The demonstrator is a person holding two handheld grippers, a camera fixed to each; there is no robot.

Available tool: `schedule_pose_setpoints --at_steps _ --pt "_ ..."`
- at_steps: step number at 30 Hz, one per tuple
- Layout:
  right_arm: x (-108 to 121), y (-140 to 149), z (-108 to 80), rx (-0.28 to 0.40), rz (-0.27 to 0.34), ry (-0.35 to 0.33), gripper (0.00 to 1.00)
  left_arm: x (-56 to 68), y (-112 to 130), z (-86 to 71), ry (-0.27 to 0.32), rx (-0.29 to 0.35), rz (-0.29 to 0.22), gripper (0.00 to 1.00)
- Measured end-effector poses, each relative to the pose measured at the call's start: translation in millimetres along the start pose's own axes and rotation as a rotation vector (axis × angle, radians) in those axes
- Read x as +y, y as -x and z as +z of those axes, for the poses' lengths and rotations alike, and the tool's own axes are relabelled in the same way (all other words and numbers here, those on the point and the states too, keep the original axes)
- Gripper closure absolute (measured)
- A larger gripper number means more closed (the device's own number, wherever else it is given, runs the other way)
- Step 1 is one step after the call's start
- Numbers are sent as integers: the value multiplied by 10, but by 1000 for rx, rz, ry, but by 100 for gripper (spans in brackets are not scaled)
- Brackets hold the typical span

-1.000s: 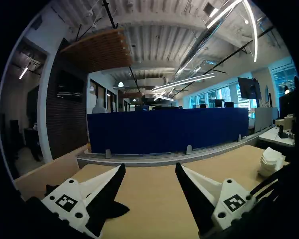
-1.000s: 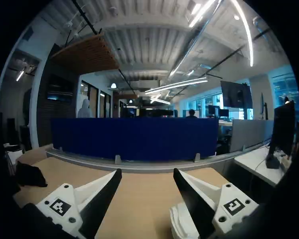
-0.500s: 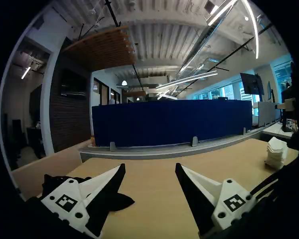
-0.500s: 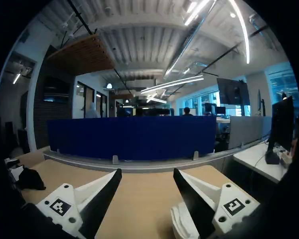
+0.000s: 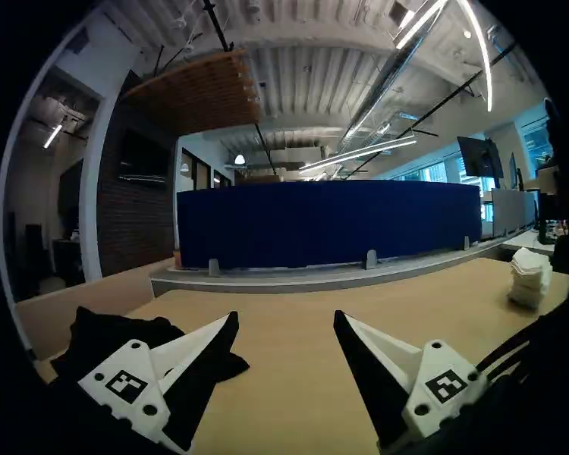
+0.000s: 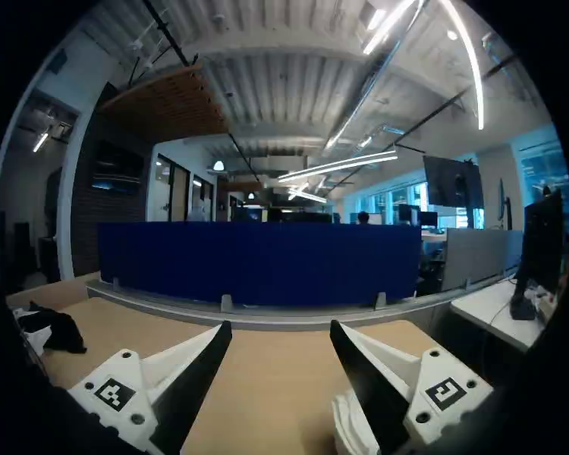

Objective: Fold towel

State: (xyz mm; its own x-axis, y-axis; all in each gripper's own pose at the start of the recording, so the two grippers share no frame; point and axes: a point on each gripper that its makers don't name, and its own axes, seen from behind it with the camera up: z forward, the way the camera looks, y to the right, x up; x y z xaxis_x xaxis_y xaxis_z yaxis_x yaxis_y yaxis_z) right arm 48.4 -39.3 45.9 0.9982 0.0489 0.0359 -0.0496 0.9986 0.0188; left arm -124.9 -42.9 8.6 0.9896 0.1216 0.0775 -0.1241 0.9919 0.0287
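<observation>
One black towel [image 5: 114, 327] lay crumpled at the left end of the table [image 5: 300, 394], partly behind the left gripper's [image 5: 284, 318] finger. Bunched up as it was, its long axis couldn't be told. That gripper's fingers stood wide apart, empty. One white folded stack [image 5: 531, 277] sat far right. The right gripper [image 6: 281, 326] gaped too, holding nothing.
</observation>
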Motion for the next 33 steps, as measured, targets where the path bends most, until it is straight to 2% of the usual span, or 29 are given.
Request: schedule_pose_setpoints --at_steps 8,14,20,33 --pt "-29 193 -45 -9 -8 -5 0 2 258 -73 -13 -15 -20 7" --pt "-32 187 -65 -7 -8 -8 0 0 344 -112 -21 -13 -43 7" --pt "-43 153 -71 1 -10 -11 0 60 337 -109 -12 -5 -40 7" --pt "37 136 -92 17 -33 -17 0 67 339 -100 -6 -4 -38 7"
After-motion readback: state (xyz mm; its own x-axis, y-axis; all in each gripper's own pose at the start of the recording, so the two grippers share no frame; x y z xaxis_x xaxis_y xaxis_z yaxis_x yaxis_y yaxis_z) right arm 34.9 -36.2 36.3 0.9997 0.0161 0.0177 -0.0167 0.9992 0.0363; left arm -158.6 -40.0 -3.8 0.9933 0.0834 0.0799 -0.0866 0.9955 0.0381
